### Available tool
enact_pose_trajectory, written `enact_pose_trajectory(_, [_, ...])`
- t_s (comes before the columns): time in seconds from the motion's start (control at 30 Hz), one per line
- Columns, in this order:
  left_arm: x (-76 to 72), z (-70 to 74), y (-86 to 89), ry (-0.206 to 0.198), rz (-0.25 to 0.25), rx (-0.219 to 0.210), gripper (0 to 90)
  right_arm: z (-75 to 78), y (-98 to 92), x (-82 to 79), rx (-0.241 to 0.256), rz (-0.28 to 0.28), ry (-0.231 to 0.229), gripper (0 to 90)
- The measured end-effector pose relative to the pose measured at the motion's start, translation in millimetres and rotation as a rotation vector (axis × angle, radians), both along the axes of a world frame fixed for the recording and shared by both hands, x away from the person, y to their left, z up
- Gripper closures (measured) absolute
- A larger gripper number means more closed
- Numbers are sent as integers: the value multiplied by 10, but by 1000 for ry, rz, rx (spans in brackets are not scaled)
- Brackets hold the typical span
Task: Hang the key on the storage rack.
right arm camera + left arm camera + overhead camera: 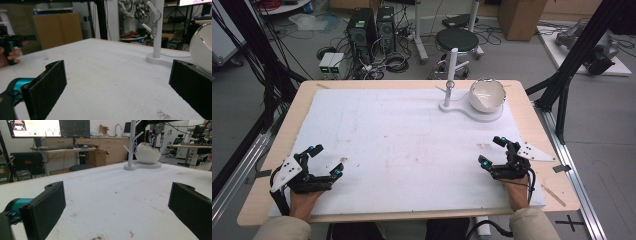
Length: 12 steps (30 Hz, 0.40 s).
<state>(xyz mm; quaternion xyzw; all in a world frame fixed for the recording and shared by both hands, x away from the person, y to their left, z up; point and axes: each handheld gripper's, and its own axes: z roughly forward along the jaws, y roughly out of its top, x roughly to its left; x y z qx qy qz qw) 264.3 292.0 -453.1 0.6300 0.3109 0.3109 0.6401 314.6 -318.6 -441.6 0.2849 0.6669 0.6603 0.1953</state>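
A white stand [451,77] with a peg post rises from a flat white base at the table's far right, and a silver carabiner [450,85] hangs on one peg. A white egg-shaped bowl [487,95] sits on the same base. The left gripper view has the stand [131,143], carabiner [135,146] and bowl [148,153] far ahead. In the right gripper view the post [158,27], carabiner [154,28] and bowl [202,47] are closer. My left gripper [327,161] rests open near the front left, empty. My right gripper [491,150] rests open at the front right, empty.
A white foam sheet [402,145] with faint brown stains covers the wooden table [307,95]. Behind the table stand a black stool [457,40], computer towers [362,32] and cables on the floor. Black frame struts [577,55] rise at the right.
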Motion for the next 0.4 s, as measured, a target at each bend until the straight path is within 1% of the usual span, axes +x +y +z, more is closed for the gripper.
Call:
enact_pose_trajectory(0.03, [-1, 1, -1, 2, 0, 0, 17, -39, -3, -14, 6, -7, 8, 4])
enact_pose_trajectory(0.07, [-1, 1, -2, 1, 1, 1, 17, -86, -4, -17, -8, -14, 5, 4])
enact_pose_trajectory(0.1, [-2, 0, -3, -4, 1, 1, 17, -92, 5, -39, -13, -33, -12, 5])
enact_pose_trajectory(0.13, [-2, -1, -3, 0, 1, -2, 17, -97, 20, -76, -19, -69, -27, 5])
enact_pose_trajectory(0.17, [-2, -1, 0, -2, 1, -2, 17, -102, 29, -99, -21, -92, -52, 5])
enact_pose_trajectory(0.23, [-6, -1, 4, -5, 2, -3, 17, -104, 36, -108, -26, -83, -54, 5])
enact_pose_trajectory(0.3, [-9, -2, 3, -9, 6, 2, 17, -102, 36, -109, -28, -85, -53, 5])
enact_pose_trajectory(0.4, [-6, 0, -1, -6, 13, 4, 17, -102, 45, -109, -39, -90, -65, 5])
